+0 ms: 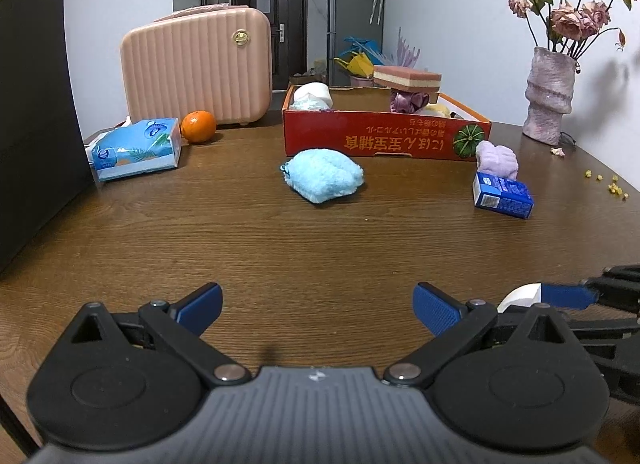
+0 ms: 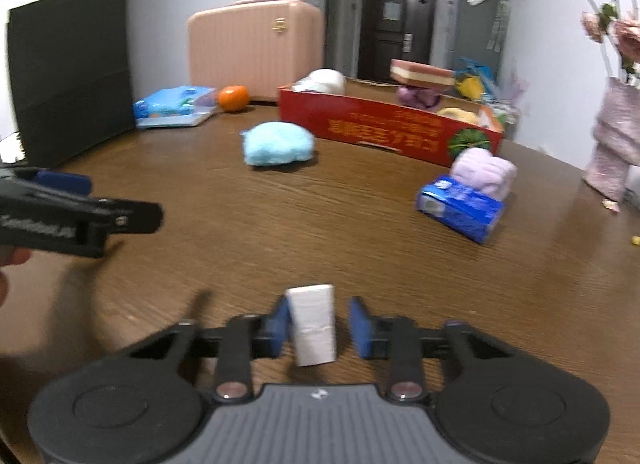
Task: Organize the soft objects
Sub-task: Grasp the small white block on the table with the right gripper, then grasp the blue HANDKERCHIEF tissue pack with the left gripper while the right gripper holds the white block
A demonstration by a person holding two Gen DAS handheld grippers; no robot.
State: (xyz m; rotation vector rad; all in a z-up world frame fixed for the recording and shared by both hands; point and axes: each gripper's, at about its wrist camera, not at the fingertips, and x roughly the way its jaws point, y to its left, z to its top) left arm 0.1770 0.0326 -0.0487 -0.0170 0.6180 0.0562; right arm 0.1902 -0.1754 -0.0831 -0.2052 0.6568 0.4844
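Red box (image 1: pixel 384 136), upper middle of frame, already has sponge (image 1: pixel 407 78), purple cloth, white soft things inside. Blue fluffy cloth (image 1: pixel 324 175) and purple towel (image 1: pixel 497 159) wait on table (image 1: pixel 280 240). Your left gripper (image 1: pixel 318 306) wide, empty. Right gripper (image 2: pixel 319 324) around white block (image 2: pixel 313 324), maybe foam; right pad looks just apart.

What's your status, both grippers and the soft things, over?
Left gripper open, empty. Right gripper open around white roll, not clamped. Blue fluffy pad, lilac plush outside red box. Path clear.
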